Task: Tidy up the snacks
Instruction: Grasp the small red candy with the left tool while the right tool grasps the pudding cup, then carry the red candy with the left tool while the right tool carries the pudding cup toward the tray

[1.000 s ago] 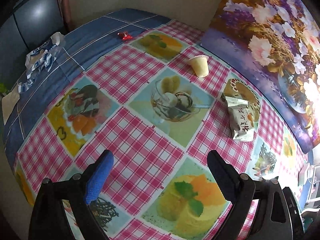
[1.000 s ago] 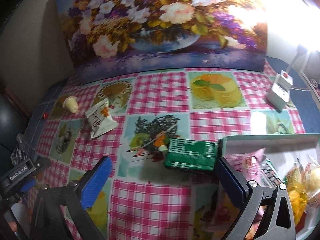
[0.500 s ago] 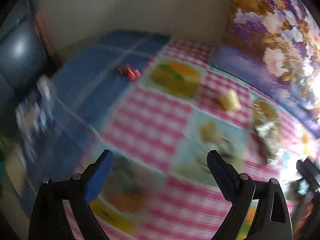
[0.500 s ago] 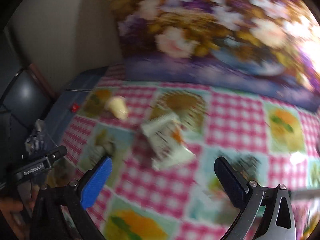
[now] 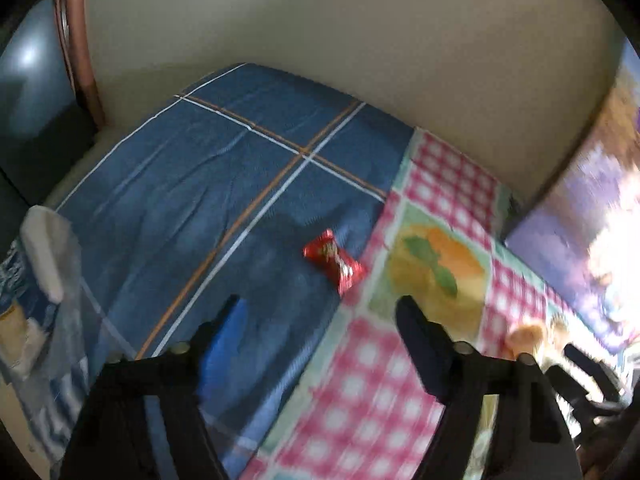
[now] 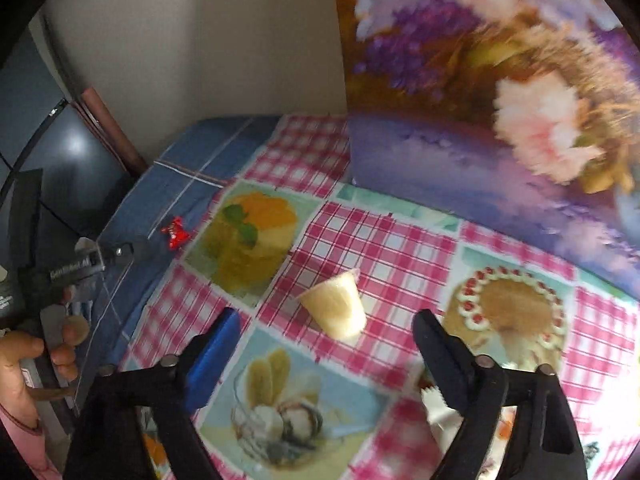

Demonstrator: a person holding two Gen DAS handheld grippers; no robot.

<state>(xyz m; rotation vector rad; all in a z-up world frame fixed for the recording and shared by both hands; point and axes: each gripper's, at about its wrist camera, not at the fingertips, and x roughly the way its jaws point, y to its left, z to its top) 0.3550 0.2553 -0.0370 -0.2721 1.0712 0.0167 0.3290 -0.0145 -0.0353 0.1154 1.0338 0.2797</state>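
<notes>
A small red wrapped candy (image 5: 335, 259) lies on the blue cloth, just ahead of my open, empty left gripper (image 5: 318, 312); it also shows in the right wrist view (image 6: 175, 232). A pale yellow jelly cup (image 6: 336, 305) lies on its side on the pink checked tablecloth, just ahead of my open, empty right gripper (image 6: 326, 326). The jelly cup shows blurred at the right in the left wrist view (image 5: 528, 336). The edge of a white snack packet (image 6: 438, 410) peeks out behind the right finger.
A flower painting (image 6: 500, 80) leans on the wall at the back right. A blue-and-white bag (image 5: 36, 300) lies at the table's left edge. My left gripper's handle and hand (image 6: 44, 292) show at the left in the right wrist view.
Both grippers swung left and forward. The left now faces the red candy on the blue cloth; the right now faces the jelly cup. The tray and green box left the view.
</notes>
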